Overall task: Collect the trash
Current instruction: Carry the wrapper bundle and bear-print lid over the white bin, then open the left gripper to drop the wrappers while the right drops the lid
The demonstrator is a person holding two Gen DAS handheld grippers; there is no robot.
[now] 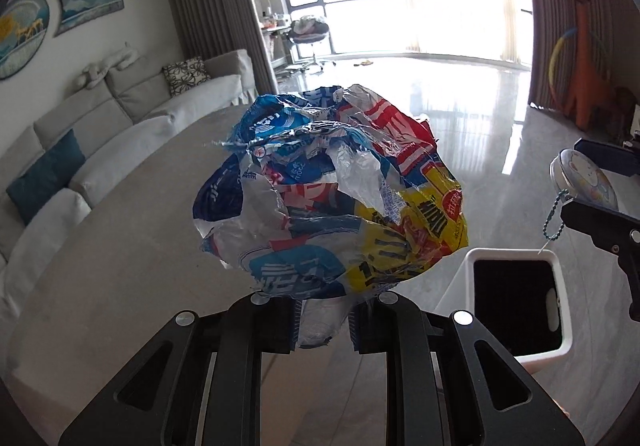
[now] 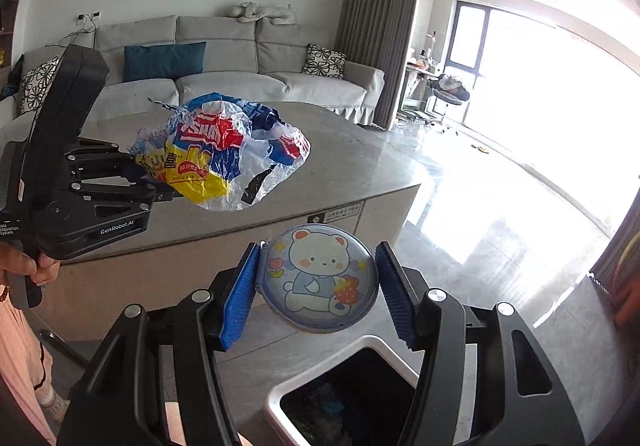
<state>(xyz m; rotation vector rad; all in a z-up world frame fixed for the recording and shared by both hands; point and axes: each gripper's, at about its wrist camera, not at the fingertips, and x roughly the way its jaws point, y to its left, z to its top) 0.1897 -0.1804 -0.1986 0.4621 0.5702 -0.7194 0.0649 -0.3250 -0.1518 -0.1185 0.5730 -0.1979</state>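
Drop-off time: left gripper (image 1: 323, 320) pinches the crumpled wrapper (image 1: 332, 189), right gripper (image 2: 316, 296) clamps a bear tin (image 2: 318, 280) above the bin (image 2: 280, 394); each needs releasing over the opening.

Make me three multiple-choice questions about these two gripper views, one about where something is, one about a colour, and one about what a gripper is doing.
1. Where is the white bin relative to the right gripper?
A. below it
B. on the sofa
C. on the table

2. What colour are the right gripper's pads?
A. red
B. blue
C. green

3. What is the left gripper doing?
A. hanging open and empty
B. resting on the table
C. gripping a crumpled plastic bag

Answers: 1 A, the bin's opening shows under the fingers in the right wrist view. 2 B, both ribbed pads beside the round bear tin are blue. 3 C, the bag's tail is pinched between its fingers, held in the air.
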